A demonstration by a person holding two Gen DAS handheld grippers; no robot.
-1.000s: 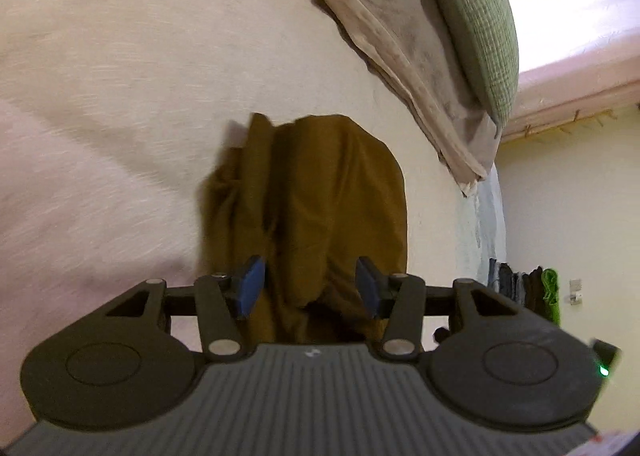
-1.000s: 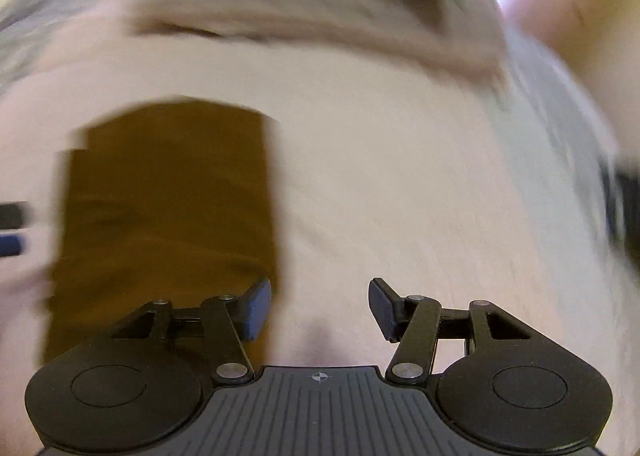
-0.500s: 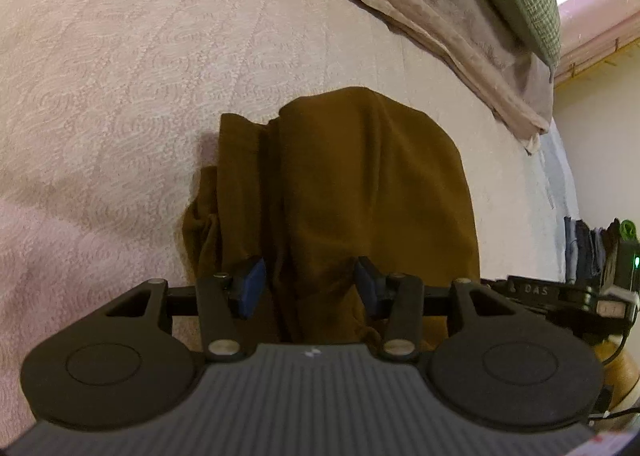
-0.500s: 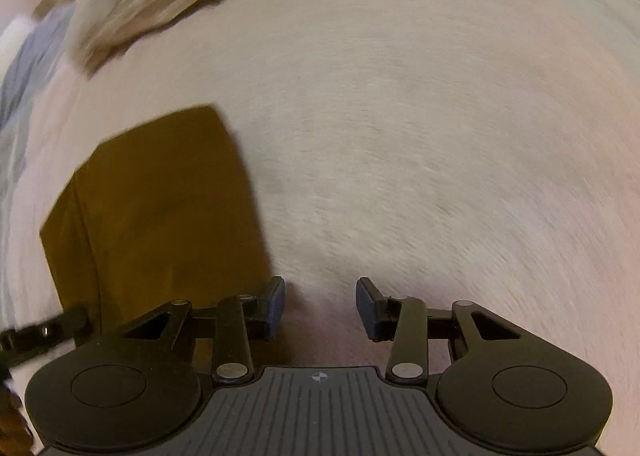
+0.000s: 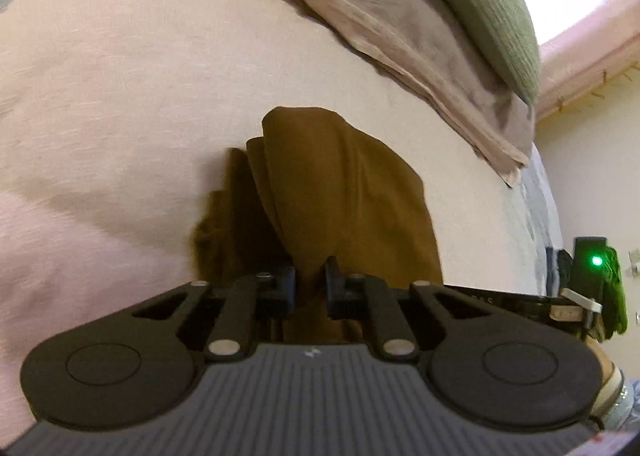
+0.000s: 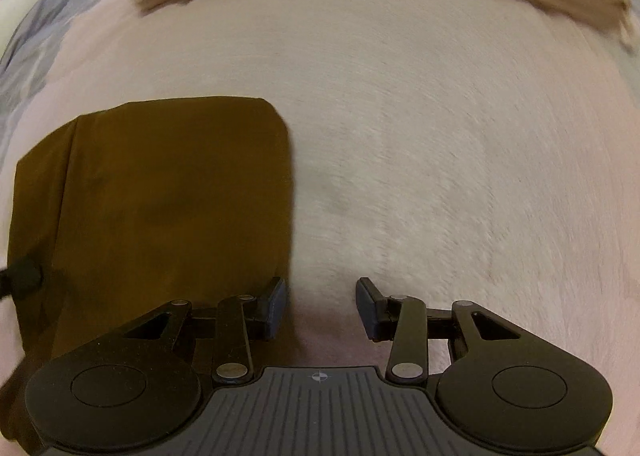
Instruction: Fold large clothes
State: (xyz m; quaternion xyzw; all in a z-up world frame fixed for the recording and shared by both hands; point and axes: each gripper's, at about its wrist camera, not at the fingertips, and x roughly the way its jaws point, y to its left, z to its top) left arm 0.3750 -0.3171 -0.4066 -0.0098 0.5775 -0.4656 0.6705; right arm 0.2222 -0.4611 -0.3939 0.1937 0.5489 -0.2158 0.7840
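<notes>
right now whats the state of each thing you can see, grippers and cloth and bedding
left gripper: shut on the brown garment
right gripper: open, holding nothing, beside the garment's edge
brown garment: folded, lying on the bed cover, one end bunched in the left gripper
bed cover: spread flat
green pillow: resting on the beige blanket

Left gripper (image 5: 310,283): jaws, spread apart half a second ago, now stand pinched on a fold of the brown garment (image 5: 344,192); the cloth rises from the pink bedspread (image 5: 120,96) in a gathered ridge toward the pads, where it earlier lay flatter. Right gripper (image 6: 321,306): jaws unchanged in spread, but the view shifts, so the garment's folded edge now lies just beside its left fingertip (image 6: 276,296).
</notes>
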